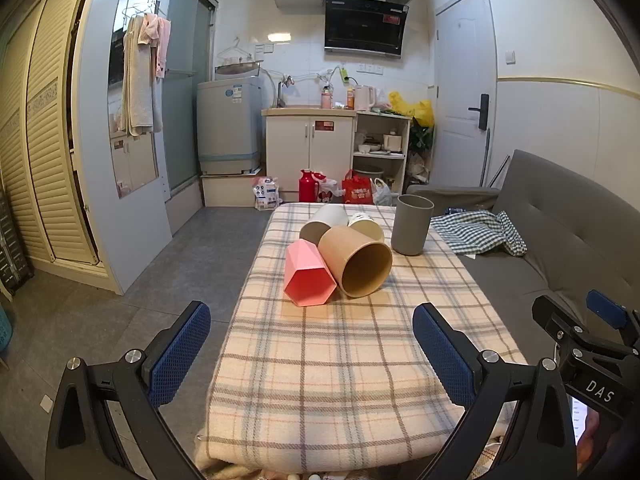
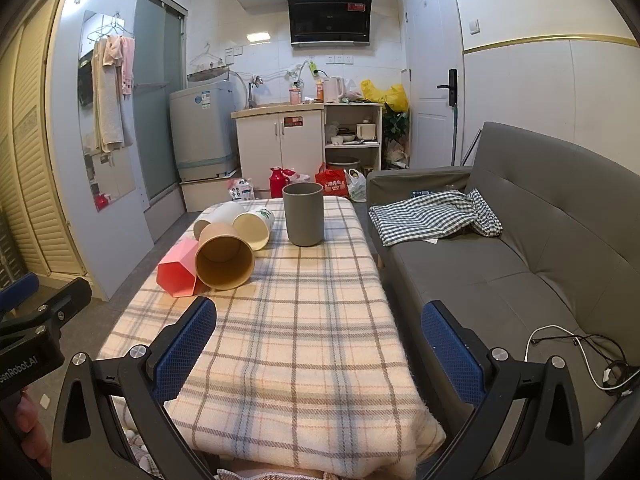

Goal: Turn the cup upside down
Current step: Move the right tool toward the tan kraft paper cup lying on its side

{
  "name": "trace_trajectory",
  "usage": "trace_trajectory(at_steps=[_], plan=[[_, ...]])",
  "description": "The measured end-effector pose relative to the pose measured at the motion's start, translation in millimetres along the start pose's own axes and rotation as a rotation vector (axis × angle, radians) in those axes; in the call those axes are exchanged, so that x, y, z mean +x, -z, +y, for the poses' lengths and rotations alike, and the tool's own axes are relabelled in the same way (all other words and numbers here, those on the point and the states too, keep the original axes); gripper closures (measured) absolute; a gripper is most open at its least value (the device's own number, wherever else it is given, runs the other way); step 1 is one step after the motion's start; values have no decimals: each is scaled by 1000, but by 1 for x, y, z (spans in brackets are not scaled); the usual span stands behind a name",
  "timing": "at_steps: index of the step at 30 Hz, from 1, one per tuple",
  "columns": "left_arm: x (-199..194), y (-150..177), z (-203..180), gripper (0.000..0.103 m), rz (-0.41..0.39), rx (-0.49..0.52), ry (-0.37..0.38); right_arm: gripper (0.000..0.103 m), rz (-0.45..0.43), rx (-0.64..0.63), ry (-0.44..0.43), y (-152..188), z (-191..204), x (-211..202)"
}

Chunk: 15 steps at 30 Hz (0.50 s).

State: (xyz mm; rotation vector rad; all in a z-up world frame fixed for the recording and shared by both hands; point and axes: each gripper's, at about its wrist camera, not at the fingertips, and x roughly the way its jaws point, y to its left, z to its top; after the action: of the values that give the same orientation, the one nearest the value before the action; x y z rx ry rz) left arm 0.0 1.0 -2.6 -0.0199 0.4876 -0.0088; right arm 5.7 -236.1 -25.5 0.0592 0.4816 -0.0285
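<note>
Left claw (image 1: 311, 354) spread wide, empty, right claw (image 2: 319, 352) likewise, grey cup (image 2: 303, 214) seemingly upright, untouched.

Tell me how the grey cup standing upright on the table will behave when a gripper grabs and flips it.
The grey cup looks like rigid, matte plastic, so it probably holds its shape and grips well. It seems empty, so likely light. Its tall, narrow form on the soft plaid cloth may tip if nudged sideways.
</note>
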Motion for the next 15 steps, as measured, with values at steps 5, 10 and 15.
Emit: trace_trajectory(at_steps=[5, 10, 15], plan=[[0, 0, 0, 0, -1, 1, -2, 0, 1, 1, -1, 0, 0, 0], [0, 1, 0, 0, -1, -2, 2, 0, 2, -2, -4, 1, 1, 1], [0, 1, 0, 0, -1, -2, 1, 0, 2, 1, -2, 0, 1, 0]])
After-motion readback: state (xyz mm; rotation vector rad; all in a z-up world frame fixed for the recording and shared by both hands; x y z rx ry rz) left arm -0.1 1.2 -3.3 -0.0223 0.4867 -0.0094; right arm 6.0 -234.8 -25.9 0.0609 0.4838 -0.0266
